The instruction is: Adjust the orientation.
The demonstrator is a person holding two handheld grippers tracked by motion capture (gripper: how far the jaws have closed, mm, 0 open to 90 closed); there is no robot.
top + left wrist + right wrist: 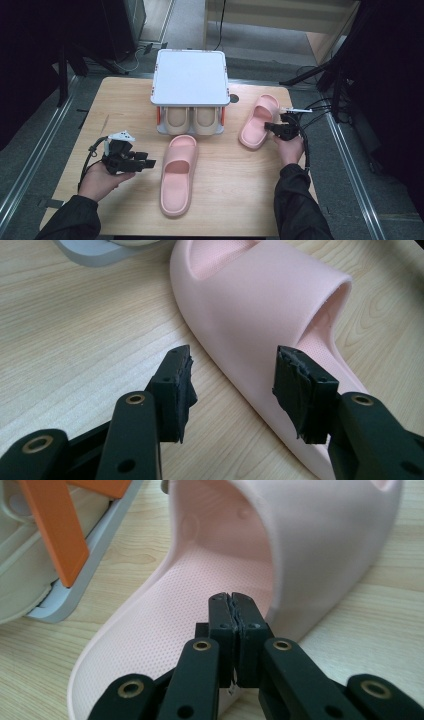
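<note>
With our right tool pinched on the far slipper's edge and our left tool wide beside the near slipper on the counter, we feared that thin grip slipping.

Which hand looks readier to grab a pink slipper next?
Probably the left. The left gripper has its jaws open, right beside the near pink slipper. The right gripper is shut, jaws pressed together over the far pink slipper, so it must open first.
</note>
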